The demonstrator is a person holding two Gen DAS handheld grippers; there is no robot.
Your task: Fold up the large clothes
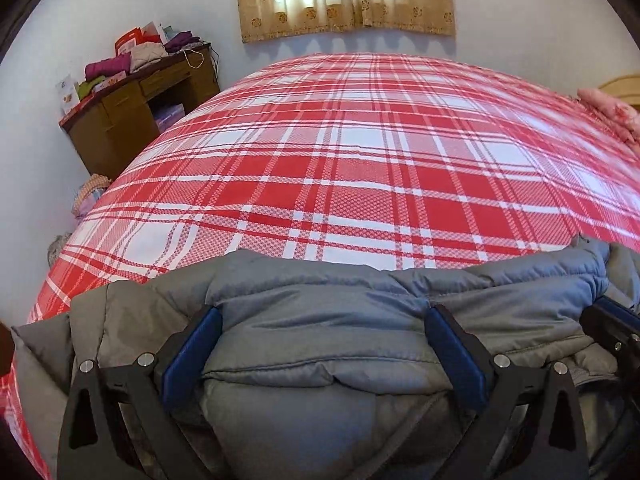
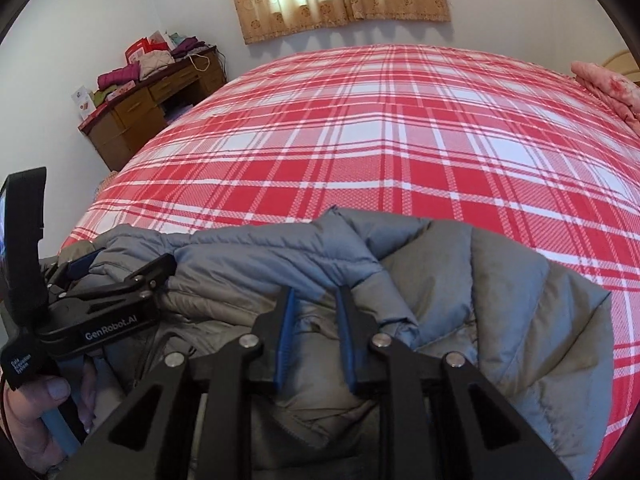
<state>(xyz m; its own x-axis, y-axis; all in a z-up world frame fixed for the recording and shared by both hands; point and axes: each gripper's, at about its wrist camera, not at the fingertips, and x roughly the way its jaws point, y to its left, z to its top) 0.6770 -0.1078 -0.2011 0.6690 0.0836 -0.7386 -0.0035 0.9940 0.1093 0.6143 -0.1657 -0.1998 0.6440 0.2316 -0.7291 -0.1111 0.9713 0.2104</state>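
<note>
A grey puffer jacket [image 1: 320,360] lies bunched at the near edge of the bed. My left gripper [image 1: 323,314] has its blue pads set wide apart, pressing on a thick fold of the jacket that bulges between them. In the right wrist view the jacket [image 2: 500,300] spreads to the right. There my right gripper [image 2: 315,292] has its jaws narrow, pinching a blue-grey fold. My left gripper [image 2: 132,260] shows at the left of that view, clamped on the jacket's edge. The right gripper's finger [image 1: 612,332] peeks in at the right edge of the left wrist view.
The bed's red and white plaid sheet [image 1: 360,152] stretches away to the far wall. A brown desk [image 1: 132,112] piled with folded clothes stands at the back left. A pink blanket [image 2: 608,84] lies at the right. A hand [image 2: 44,412] holds the left gripper's handle.
</note>
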